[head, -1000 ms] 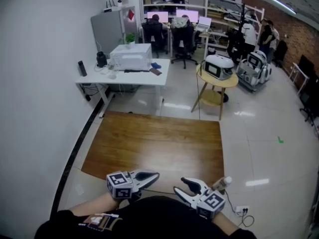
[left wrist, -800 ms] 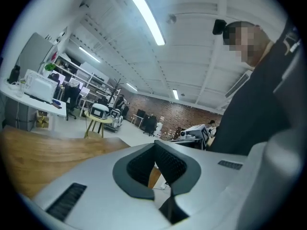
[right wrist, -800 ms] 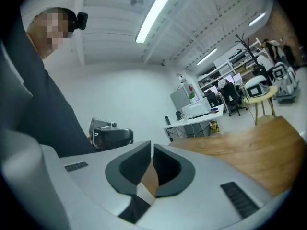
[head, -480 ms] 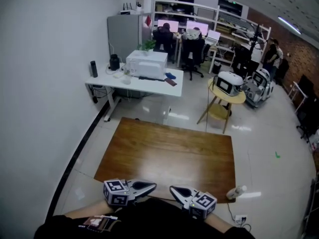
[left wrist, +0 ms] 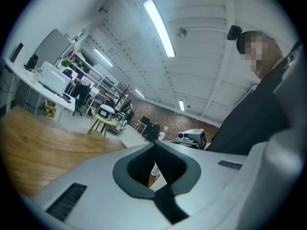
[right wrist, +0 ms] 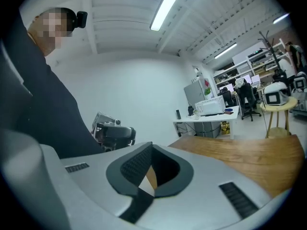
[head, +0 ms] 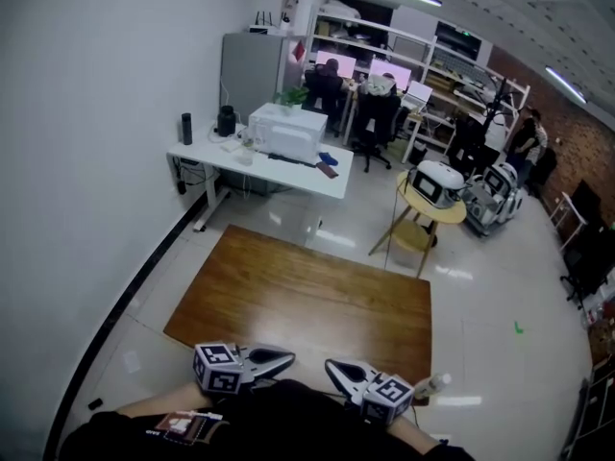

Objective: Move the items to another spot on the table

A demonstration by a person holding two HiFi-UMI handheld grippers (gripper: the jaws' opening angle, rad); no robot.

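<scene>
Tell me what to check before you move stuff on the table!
1. Left hand-held gripper empty: ok, jaws together on nothing.
2. Right hand-held gripper empty: ok, jaws together on nothing.
3. Jaws open to grab: not ok.
4. Wooden table has bare space: ok.
5. Bottle by the near right corner is on the table: cannot tell.

A: Bright or dim?
B: Bright, evenly lit from long ceiling tubes [left wrist: 159,28] high above the left fingers [left wrist: 136,166] and the right fingers [right wrist: 133,165].
A: Any glare or shadow?
B: Pale sheen on the wooden tabletop [head: 307,291] ahead of the fingertips, white patches on the floor [head: 500,286] beyond; only softly shadowed.
A: Sharp?
B: Crisp in the head view; bent hard toward the rims and black-cornered in both gripper views; smeared on the wood left of the left fingers.
</scene>
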